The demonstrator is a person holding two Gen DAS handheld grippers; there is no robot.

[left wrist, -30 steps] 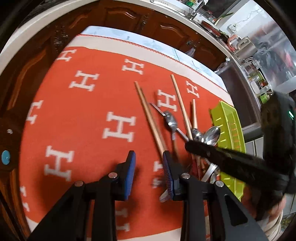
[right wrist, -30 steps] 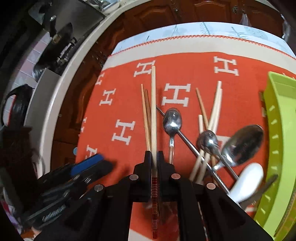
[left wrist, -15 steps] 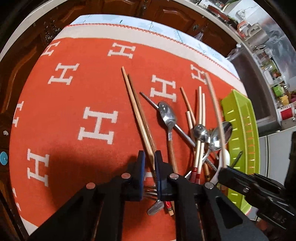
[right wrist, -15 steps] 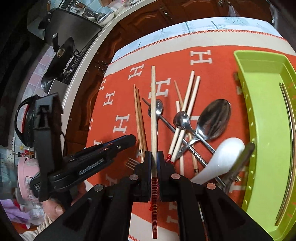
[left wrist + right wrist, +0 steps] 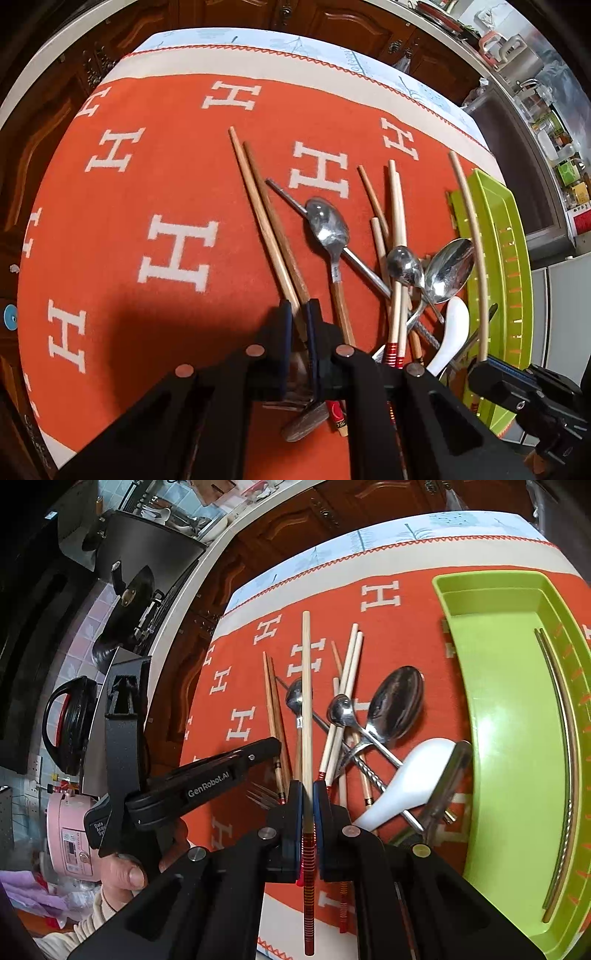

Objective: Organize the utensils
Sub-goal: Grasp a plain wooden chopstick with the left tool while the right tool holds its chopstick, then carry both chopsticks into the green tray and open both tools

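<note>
Chopstick sorting under way: the right gripper (image 5: 307, 805) clamps a pale red-banded wooden chopstick (image 5: 306, 709), lifted toward the lime-green plastic tray (image 5: 491, 709), while the left gripper (image 5: 298, 332) pinches two brown wooden chopsticks (image 5: 269, 229) on the orange-clothed bench (image 5: 147, 177), apparently pairing them.

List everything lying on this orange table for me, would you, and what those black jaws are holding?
Cloth: one, orange with white H letters, covers the table.
Tray: one, lime green, right side; one metal chopstick pair inside.
Metal spoons: three, silver, mid-pile; the largest spoon is nearest the tray.
White spoon: one, ceramic, beside the tray.
Fork: one, tines showing by the left jaws.
Brown chopsticks: two, left of the pile.
Pale chopsticks: several, red-banded, in the pile.
Left gripper: black, shut on brown chopsticks.
Right gripper: black, shut on a pale chopstick.
</note>
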